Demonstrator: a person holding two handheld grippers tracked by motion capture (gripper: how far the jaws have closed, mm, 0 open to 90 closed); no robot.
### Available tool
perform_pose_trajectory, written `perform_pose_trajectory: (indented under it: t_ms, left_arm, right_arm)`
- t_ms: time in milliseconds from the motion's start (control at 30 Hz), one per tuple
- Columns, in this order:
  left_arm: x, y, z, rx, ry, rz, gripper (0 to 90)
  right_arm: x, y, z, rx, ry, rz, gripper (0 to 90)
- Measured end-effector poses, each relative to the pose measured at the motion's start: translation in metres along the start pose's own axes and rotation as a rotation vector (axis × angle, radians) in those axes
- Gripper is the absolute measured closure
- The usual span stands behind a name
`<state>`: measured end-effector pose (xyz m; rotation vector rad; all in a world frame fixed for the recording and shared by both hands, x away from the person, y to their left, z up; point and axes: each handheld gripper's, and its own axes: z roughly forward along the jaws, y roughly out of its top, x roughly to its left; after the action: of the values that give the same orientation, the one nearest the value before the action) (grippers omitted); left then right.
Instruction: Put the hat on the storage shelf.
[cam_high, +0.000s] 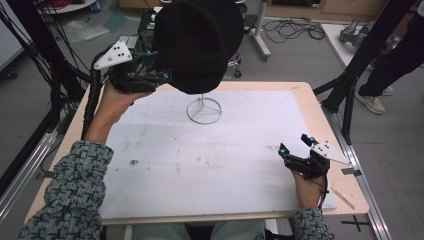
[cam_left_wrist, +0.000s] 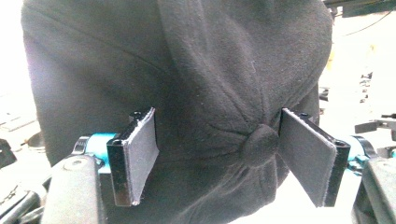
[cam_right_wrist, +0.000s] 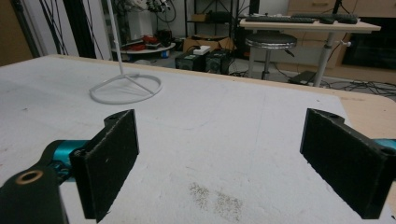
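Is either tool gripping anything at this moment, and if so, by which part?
Nothing is gripped. The left tool stands open around the crown of the black hat, which sits on the white stand, pads apart from the fabric. The right tool is open above the table.

Hat (cam_left_wrist: 201, 70) matt black fleece; stand (cam_high: 204, 110) white wire; table mat (cam_high: 210, 160) rough, stained.

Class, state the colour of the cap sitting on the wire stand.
The cap is black, clearest in the left gripper view.

Black cap (cam_high: 197, 42), white wire stand (cam_high: 204, 110)
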<state>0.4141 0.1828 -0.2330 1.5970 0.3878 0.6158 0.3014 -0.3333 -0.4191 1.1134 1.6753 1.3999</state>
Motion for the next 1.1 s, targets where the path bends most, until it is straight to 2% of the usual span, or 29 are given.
perform_pose_trajectory:
  t_ms: [400, 600, 867, 967, 1100]
  left_arm:
    - [-0.01, -0.003, -0.025, -0.013, 0.026, 0.03, 27.1]
    - [-0.015, -0.012, -0.04, -0.013, 0.053, 0.017, 27.0]
    - [-0.022, -0.031, -0.067, -0.002, 0.118, -0.01, 25.0]
    - [-0.026, -0.04, -0.079, 0.011, 0.155, -0.016, 24.7]
    - [-0.032, -0.057, -0.095, 0.032, 0.208, -0.043, 22.6]
  right_arm:
    - [0.001, 0.0, 0.002, 0.001, 0.002, -0.006, 10.6]
    - [0.001, 0.001, 0.001, -0.005, 0.003, -0.007, 10.7]
    - [0.003, 0.001, 0.004, -0.001, 0.01, -0.004, 10.6]
    - [0.004, 0.002, 0.006, -0.002, 0.015, -0.014, 10.7]
    - [0.006, 0.002, 0.006, 0.0, 0.016, -0.014, 10.7]
